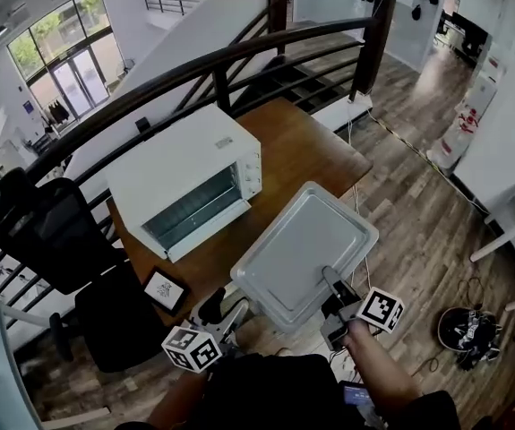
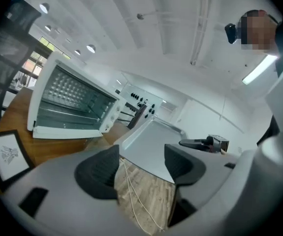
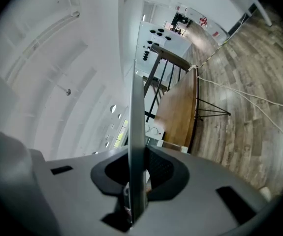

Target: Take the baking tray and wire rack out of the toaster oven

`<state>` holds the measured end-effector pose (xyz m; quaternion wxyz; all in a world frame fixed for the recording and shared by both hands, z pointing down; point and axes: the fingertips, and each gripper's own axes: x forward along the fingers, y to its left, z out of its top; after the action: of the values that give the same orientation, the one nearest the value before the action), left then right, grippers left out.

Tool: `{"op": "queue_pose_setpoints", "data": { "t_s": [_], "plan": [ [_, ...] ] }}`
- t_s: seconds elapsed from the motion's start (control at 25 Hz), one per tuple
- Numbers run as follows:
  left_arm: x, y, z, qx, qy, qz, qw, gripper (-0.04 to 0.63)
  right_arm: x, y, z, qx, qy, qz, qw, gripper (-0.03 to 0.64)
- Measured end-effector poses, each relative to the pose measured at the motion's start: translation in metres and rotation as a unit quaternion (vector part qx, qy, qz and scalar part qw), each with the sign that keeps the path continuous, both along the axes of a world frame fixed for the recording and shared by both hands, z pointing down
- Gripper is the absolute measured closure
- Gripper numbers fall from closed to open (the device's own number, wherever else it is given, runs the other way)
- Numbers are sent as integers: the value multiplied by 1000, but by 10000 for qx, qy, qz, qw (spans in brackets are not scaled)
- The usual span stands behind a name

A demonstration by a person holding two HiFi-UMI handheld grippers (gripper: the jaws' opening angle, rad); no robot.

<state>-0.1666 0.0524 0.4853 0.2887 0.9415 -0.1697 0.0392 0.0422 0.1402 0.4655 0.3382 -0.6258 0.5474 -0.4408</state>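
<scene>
The white toaster oven (image 1: 190, 177) stands on the wooden table (image 1: 304, 150) with its door down. Thin rack bars (image 2: 65, 113) show inside it. The grey baking tray (image 1: 302, 249) hangs in the air in front of the table's near corner, tilted. My right gripper (image 1: 331, 280) is shut on its near rim. In the right gripper view the tray (image 3: 137, 122) stands edge-on between the pads of that gripper (image 3: 137, 173). My left gripper (image 2: 141, 166) is open and holds nothing, just left of the tray (image 2: 153, 141). It also shows low in the head view (image 1: 217, 310).
A small framed picture (image 1: 165, 289) lies at the table's near left corner. A black office chair (image 1: 51, 240) stands to the left. A dark railing (image 1: 239, 61) runs behind the table. White cable (image 2: 131, 191) trails over the plank floor. A black bin (image 1: 467, 330) sits at right.
</scene>
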Motion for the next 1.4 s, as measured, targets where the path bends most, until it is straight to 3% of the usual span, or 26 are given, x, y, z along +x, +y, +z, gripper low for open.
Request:
{"op": "queue_pose_setpoints", "data": {
  "t_s": [0.4,0.64,0.88,1.16,1.4],
  "plan": [
    [76,55,6,86,-147,640,9978,313,49,78,6,-286,258,660,9971,565],
    [112,51,1,261,-202,932,9951,340,75,94,4,-222,364,905,9950,566],
    [156,20,5,342,-278,1052,9935,388,122,82,2,-238,434,1141,9922,565],
    [219,-33,-14,459,52,1005,9939,544,182,40,-15,-140,560,1351,9892,566],
    [241,-70,-25,971,106,1078,9894,583,207,-15,-7,-88,257,1273,9915,565]
  ]
}}
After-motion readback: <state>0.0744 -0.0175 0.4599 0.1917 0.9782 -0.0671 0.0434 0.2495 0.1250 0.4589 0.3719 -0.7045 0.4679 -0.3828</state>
